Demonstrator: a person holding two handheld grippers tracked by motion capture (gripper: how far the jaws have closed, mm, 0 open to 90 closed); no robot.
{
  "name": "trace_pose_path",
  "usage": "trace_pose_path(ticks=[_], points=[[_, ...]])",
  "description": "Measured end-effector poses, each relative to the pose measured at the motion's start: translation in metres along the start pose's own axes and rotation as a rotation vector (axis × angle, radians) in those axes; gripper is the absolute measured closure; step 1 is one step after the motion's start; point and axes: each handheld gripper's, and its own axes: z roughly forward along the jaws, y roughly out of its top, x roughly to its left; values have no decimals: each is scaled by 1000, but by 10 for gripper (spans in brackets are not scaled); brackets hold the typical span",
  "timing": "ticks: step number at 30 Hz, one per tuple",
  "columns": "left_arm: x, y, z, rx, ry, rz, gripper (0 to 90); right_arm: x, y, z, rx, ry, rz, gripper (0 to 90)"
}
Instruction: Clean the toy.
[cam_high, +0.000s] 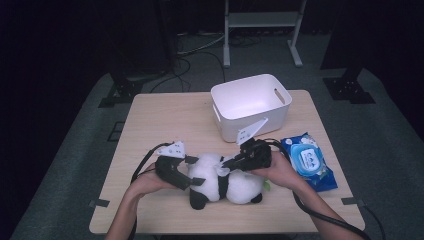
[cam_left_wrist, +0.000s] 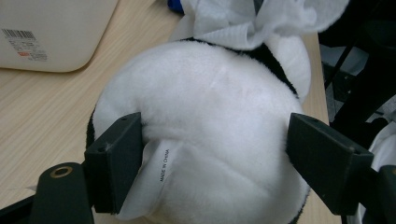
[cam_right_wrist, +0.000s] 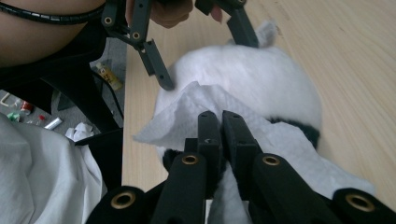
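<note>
A black-and-white panda plush (cam_high: 220, 182) lies near the front edge of the wooden table (cam_high: 160, 120). My left gripper (cam_high: 195, 171) grips its white round end from the left. In the left gripper view both jaws press into the plush (cam_left_wrist: 210, 116), beside a sewn-in label. My right gripper (cam_high: 226, 166) comes in from the right, shut on a white wipe (cam_right_wrist: 187, 112) that lies on the plush (cam_right_wrist: 252, 74). The right gripper view looks along its closed jaws (cam_right_wrist: 222, 123) at the left gripper (cam_right_wrist: 208, 60) beyond. The bunched wipe (cam_left_wrist: 243, 23) also shows behind the plush.
A white plastic bin (cam_high: 250, 102) with handle slots stands at the back middle of the table, its side also in the left gripper view (cam_left_wrist: 46, 32). A blue pack of wipes (cam_high: 307, 160) lies at the right. Bare tabletop stretches to the left and back left.
</note>
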Motion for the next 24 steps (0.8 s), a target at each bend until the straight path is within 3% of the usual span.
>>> trace_pose_path(ticks=[5,9,14,24], points=[[0,-1,0,-1,2,3,191,1,15,19,12,16,-23,858],[1,-2,0,3,3,1,191,0,16,25,30,19,-24,858],[1,-3,0,2,4,-8,191,0,10,16,22,7,-31,858],[1,-4,-1,8,7,-15,183,0,-22,-9,17,-29,18,855]])
